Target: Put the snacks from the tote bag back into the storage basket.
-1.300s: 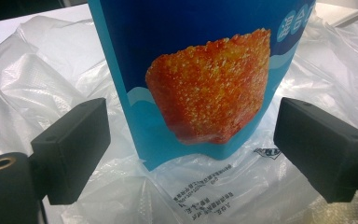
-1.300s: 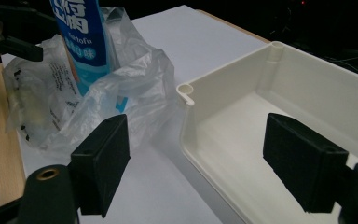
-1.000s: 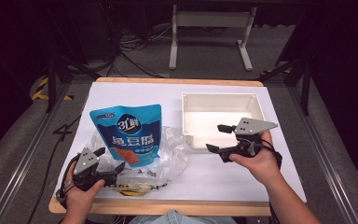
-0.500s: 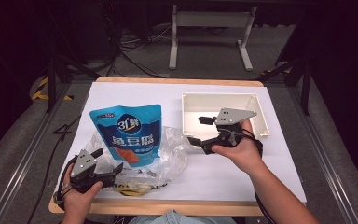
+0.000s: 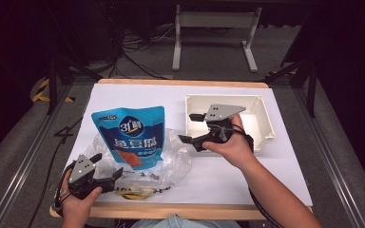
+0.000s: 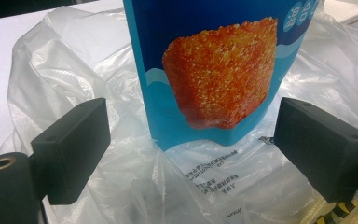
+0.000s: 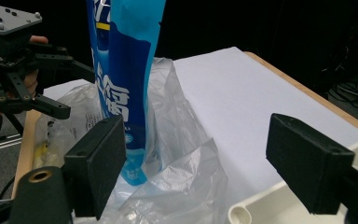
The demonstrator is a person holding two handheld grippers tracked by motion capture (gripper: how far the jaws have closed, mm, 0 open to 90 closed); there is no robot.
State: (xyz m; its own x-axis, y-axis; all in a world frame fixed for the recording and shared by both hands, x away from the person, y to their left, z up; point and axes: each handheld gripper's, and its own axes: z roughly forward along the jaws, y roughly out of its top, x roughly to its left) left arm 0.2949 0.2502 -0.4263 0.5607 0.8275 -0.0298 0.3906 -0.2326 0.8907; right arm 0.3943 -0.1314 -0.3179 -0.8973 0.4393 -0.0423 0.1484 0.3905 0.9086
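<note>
I count two tongs, my left tongs (image 5: 105,167) and my right tongs (image 5: 186,128), one in each of my two hands. On the one desk (image 5: 138,95) there is one blue snack pouch (image 5: 129,135), one crumpled clear plastic bag (image 5: 175,159) and one white tray (image 5: 261,121). One yellow-printed packet (image 5: 134,192) shows through the bag.

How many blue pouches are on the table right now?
1. The blue pouch stands on the clear plastic bag, left of the white tray. Something yellow lies in the bag; more could be hidden there.
</note>
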